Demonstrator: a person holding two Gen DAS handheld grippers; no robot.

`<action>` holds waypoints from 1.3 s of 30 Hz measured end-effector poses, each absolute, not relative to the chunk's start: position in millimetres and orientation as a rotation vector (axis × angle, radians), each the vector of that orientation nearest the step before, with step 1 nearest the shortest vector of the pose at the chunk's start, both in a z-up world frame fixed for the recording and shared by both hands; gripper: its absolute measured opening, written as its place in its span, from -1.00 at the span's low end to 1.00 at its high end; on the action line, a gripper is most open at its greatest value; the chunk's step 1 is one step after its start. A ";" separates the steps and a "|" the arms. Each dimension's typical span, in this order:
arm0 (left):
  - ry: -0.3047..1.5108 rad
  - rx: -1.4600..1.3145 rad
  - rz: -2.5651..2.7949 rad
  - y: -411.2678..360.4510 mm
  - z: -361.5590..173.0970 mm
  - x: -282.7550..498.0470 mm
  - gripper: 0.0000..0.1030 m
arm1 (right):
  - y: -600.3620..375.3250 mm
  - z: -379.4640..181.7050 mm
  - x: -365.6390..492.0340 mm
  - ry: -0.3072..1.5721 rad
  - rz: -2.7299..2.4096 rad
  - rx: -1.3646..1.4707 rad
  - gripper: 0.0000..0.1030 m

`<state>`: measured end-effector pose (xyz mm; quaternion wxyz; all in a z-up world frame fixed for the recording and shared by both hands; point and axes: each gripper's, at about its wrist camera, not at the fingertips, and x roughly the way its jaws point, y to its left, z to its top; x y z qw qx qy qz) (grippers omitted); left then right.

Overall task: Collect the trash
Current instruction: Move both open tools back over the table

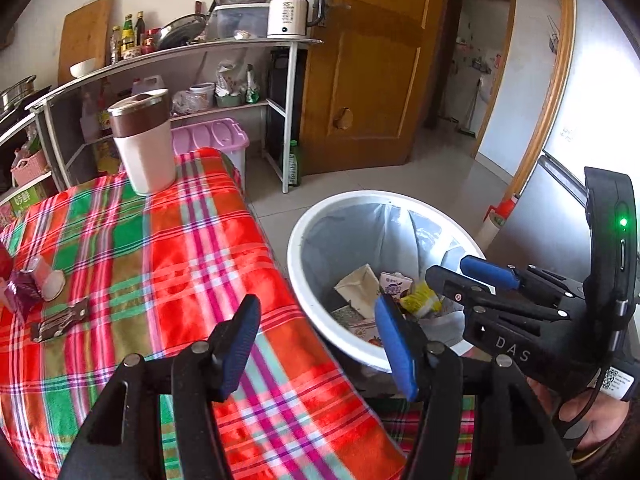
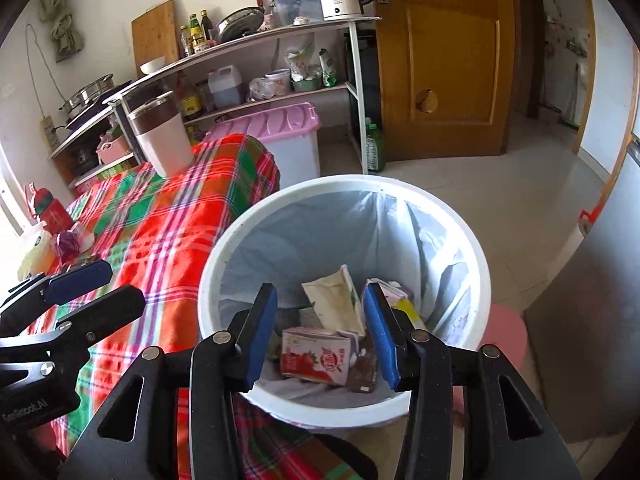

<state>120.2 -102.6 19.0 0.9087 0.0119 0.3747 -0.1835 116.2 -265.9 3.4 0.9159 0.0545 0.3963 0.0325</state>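
Spread apart and empty: left gripper (image 1: 316,344), black-armed with blue pads, hanging over the edge of the table draped in a red, green and pink plaid cloth (image 1: 168,248), one pad over the cloth, the other over the bin's near rim. Nothing touched, nothing between the pads. Likewise parted and holding nothing: right gripper (image 2: 320,332), same black and blue build, poised above the mouth of the round white plastic trash bin with a pale liner bag (image 2: 472,256), just beside the table on the tiled floor.

Inside the bin, well below the pads: a red-and-white strawberry milk carton (image 2: 316,356) lying on its side, a crumpled cream-coloured carton (image 2: 336,300) tilted against it, a small purple-and-white drink box (image 1: 394,284), a yellow crumpled wrapper (image 1: 420,300). Under these, darker scraps, too jumbled to tell apart.

On the cloth, well apart from the bin: a tall white tumbler with a brown band and steel rim (image 1: 142,140) at the far end, upright. Near the left edge, a dark red crinkled wrapper (image 1: 24,292) touching a small clear plastic cup lying on its side (image 1: 46,278); just beside them a flat brown rectangular piece (image 1: 60,320), blurred, nature unclear. Red bottle (image 2: 52,212) only partly seen. Bin's lower body hidden behind gripper arms.
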 end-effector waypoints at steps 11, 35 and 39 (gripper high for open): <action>0.744 -0.020 -0.294 -46.5 23.7 106.8 0.21 | -225.9 11.2 114.6 0.795 0.143 0.096 -0.04; 0.732 -0.119 -0.044 93.8 14.6 89.7 0.26 | -106.5 10.3 136.4 0.791 0.370 0.010 0.01; 0.732 -0.134 -0.013 117.1 12.4 89.3 0.27 | -82.7 7.9 142.9 0.795 0.409 -0.013 0.04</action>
